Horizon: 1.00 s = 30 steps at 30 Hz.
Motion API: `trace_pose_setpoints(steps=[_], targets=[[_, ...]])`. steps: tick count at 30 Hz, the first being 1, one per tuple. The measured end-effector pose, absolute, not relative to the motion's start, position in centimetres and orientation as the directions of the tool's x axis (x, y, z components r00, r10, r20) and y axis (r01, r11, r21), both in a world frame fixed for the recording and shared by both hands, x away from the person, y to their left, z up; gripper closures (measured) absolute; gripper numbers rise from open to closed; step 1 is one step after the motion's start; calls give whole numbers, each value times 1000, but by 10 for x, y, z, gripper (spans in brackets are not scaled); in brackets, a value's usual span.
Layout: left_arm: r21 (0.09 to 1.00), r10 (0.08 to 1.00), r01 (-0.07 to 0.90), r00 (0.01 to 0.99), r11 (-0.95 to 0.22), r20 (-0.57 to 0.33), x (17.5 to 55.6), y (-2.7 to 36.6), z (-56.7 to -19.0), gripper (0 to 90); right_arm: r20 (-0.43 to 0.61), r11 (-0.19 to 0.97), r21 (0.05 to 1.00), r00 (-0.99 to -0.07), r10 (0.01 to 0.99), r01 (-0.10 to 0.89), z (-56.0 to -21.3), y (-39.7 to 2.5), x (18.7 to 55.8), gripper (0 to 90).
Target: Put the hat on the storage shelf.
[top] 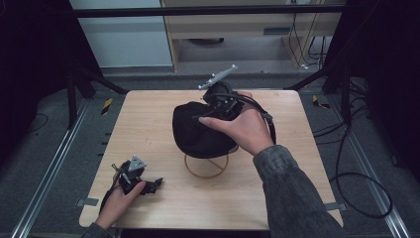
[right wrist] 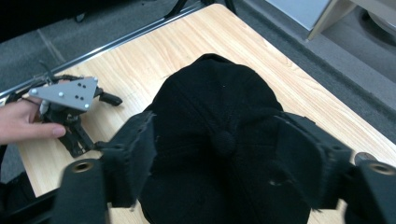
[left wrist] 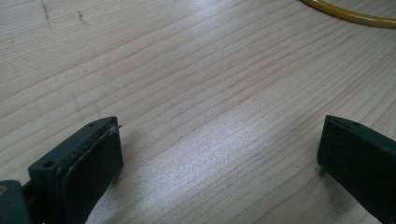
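A black cap (top: 195, 131) sits on a stand with a yellow ring base (top: 205, 168) in the middle of the wooden table. My right gripper (top: 217, 110) hangs over the cap's far side. In the right gripper view it (right wrist: 215, 126) is open, its jaws wide apart on either side of the cap's (right wrist: 219, 93) top button. Whether the pads touch the fabric I cannot tell. My left gripper (top: 156, 182) lies on the table at the front left, held by a hand. It (left wrist: 219, 144) is open, with bare wood between the jaws.
The table (top: 148, 114) has a light wood top; its front edge is just below the left hand. A piece of the yellow ring (left wrist: 355, 16) shows at the top right of the left gripper view. Cables (top: 356, 188) lie on the floor to the right.
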<state>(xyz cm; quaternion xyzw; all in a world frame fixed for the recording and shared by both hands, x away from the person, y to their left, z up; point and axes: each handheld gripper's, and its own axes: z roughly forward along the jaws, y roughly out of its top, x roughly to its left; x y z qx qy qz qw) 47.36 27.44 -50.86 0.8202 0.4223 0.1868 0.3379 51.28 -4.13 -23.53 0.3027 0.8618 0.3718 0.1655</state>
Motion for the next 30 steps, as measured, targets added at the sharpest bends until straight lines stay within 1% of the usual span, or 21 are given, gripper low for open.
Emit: trace_pose_setpoints(steps=[1,2,4,5,6,8,9,14,22,26,30], targets=[[712,819,566,574,-415,21,474,274,-509,0,-58,533,745,-757,651,401,-235,-42,512,253],[712,817,565,576,-417,22,474,274,-509,0,-59,525,751,-751,658,401,-235,-43,510,214],[712,817,565,576,-416,20,474,274,-509,0,-60,521,754,-747,662,400,-235,-45,509,177],[712,817,565,576,-416,20,474,274,-509,0,-60,521,754,-747,662,400,-235,-45,509,177],[713,817,565,576,-416,20,474,274,-509,0,-68,525,755,-749,659,393,-235,-47,508,148],[712,817,565,576,-417,21,474,274,-509,0,-67,522,756,-747,662,395,-235,-47,507,130],[712,817,565,576,-417,21,474,274,-509,0,-63,521,755,-747,662,398,-236,-51,506,89],[713,818,565,575,-416,21,474,274,-509,0,-75,519,768,-752,655,375,-235,-60,502,67],[712,816,565,577,-416,19,473,273,-509,0,-85,501,791,-748,658,351,-233,-80,493,64],[710,815,565,580,-420,20,473,274,-509,0,-78,481,797,-727,682,366,-238,-100,486,63],[713,815,563,580,-418,20,472,273,-509,0,-79,472,796,-709,700,378,-241,-110,484,67]])
